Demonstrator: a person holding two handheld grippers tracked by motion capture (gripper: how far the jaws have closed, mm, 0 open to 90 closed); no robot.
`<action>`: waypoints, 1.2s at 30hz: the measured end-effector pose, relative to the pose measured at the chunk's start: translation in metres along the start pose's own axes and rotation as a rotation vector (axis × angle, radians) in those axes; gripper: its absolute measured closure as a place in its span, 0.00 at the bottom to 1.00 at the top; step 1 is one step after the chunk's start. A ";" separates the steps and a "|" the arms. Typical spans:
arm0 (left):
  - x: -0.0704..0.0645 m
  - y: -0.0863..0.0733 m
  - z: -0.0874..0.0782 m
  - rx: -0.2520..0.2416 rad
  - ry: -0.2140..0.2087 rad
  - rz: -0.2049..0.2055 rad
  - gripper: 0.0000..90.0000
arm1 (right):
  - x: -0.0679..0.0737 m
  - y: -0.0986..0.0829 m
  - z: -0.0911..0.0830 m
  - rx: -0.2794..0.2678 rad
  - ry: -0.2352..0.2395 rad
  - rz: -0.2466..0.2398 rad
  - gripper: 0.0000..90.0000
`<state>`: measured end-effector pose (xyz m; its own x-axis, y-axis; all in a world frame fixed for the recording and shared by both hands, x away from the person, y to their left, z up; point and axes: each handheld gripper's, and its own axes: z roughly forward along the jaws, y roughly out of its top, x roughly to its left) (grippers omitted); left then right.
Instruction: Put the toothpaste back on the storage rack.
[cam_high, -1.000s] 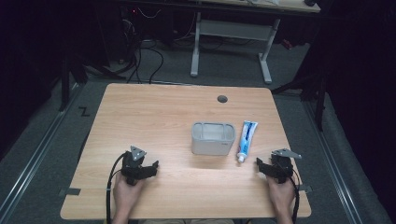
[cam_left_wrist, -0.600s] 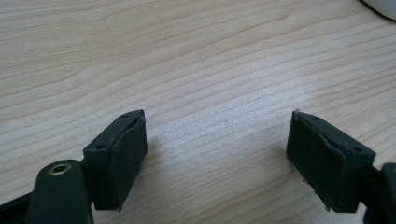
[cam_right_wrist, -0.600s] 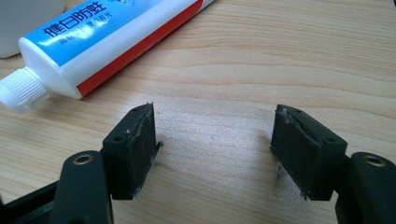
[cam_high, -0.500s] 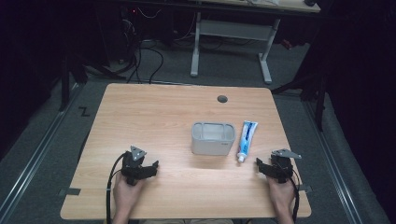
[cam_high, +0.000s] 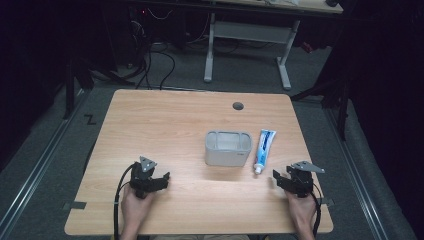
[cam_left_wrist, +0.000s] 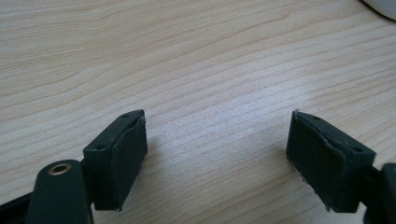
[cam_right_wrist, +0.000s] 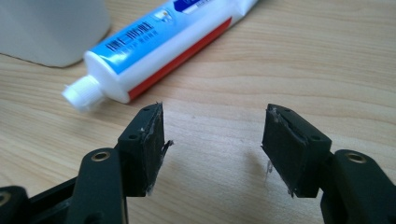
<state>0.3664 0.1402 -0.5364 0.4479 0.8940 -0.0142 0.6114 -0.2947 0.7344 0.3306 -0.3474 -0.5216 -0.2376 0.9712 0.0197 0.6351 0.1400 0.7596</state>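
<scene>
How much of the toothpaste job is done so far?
Nothing looks done: the toothpaste tube lies flat on the table beside the grey container. The right gripper is open, facing the tube; the left gripper is open over bare wood. Grabbing and probably moving the tube remain.

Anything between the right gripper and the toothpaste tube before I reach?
Nothing. In the right gripper view, bare table runs from the open right gripper to the tube; its cap is nearest. The high view agrees.
</scene>
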 end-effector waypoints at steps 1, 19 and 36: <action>0.000 0.000 0.000 0.000 0.000 -0.001 0.23 | 0.001 0.000 -0.001 -0.006 0.006 0.003 0.43; 0.000 0.000 0.000 0.001 -0.001 0.000 0.23 | 0.022 0.004 -0.009 -0.062 -0.004 -0.012 0.44; 0.000 0.000 0.000 0.000 -0.001 -0.002 0.23 | 0.024 0.055 0.001 -0.051 0.045 0.002 0.37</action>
<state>0.3664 0.1402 -0.5365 0.4479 0.8939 -0.0162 0.6122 -0.2934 0.7343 0.3607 -0.3160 -0.4805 -0.2701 0.9616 0.0496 0.5978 0.1271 0.7915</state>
